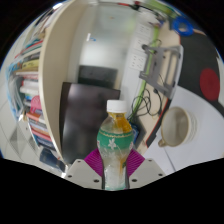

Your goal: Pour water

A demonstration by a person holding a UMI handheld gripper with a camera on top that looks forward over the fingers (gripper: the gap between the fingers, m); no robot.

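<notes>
Claw [117, 172]: foremost item. Two fingers with magenta pads [96, 160] clamped on the bottle, one at each side of its lower body.

Bottle [116, 141]: clear plastic, white cap on, green label round the middle, amber liquid showing near the shoulder and paler, clear contents below the label. Upright between the fingers. Whether its base rests on anything cannot be told, since the fingers hide it; it appears carried.

Cup [178, 126]: pale vessel with a handle, beyond the bottle and to its right, on the table [160, 150], near the table's close edge. Likely the receiver.

Frame [154, 60]: metal stand farther back on the table, with green cable [143, 100] trailing below it.

Bookshelf [35, 100]: along the left, rows of coloured spines.

Monitor [98, 75]: dark panel against the far wall.

Step in hand, by judgement: bottle gripped and carried toward the cup; pouring not begun, bottle untilted. The cap appears on, so it may need removing. Next move calls for bringing the neck over the cup's rim, then a slow tilt, grip kept firm so the smooth plastic does not slip.
</notes>
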